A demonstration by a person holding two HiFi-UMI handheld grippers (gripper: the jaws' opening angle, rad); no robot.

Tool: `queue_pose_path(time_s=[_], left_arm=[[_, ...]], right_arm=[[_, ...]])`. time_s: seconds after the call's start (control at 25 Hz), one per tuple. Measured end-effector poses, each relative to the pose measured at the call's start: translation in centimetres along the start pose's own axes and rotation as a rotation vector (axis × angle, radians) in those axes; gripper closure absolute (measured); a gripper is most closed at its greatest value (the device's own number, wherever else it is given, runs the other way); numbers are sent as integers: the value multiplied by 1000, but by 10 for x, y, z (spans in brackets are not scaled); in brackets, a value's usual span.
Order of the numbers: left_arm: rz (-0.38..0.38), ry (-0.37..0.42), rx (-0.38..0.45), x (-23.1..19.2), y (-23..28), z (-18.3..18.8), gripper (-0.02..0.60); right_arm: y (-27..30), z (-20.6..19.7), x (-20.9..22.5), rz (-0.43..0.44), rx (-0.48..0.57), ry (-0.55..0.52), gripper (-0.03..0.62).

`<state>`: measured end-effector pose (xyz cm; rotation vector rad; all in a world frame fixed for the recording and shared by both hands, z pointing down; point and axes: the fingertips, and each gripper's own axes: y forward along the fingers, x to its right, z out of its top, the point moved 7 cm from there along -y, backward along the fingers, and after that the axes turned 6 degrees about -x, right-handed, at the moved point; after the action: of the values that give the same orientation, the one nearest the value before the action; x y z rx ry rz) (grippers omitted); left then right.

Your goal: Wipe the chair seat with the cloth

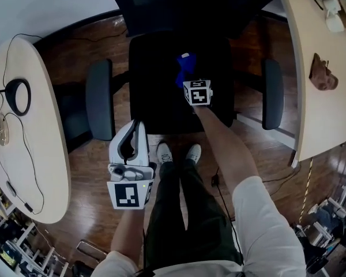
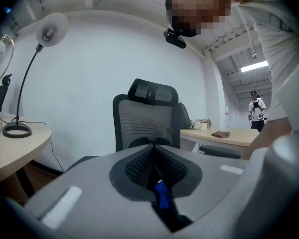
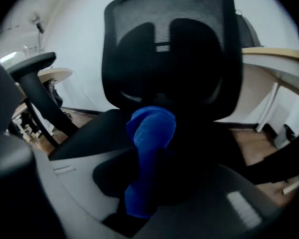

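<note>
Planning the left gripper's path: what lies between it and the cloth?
Only bare chair seat, in the head view, separates the left gripper from the cloth.

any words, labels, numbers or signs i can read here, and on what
None can be read.
Left gripper and right gripper: black and white square coded markers only, no letters or numbers.
Blue cloth and black mesh office chair: no label or brand shows.

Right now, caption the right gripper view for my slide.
Right gripper shut on a blue cloth over the black chair seat, mesh backrest ahead.
</note>
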<state>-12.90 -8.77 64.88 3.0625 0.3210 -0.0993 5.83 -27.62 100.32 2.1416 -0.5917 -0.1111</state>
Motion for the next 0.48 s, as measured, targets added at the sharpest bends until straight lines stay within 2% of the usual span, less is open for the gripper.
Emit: queue_pose_path(time_s=[0.16,0.24,0.32,0.36,0.48], left_arm=[[-45,-6,-9,17,8,-2,545],[-72,59,5,28,11,-1,545],[-108,159,45,39,15,5,545],[-120,178,55,43,17,7,545],[-128,165,54,47,16,8,545]], right_arm=[[-38,-26,106,-158,-54,125,490],[-51,-33,135,-193,-71,142,488],[-58,-34,146,-197,-70,149,488],[-60,-30,145,-188,-60,147,488],[-68,-10,109,-114,11,158,490]])
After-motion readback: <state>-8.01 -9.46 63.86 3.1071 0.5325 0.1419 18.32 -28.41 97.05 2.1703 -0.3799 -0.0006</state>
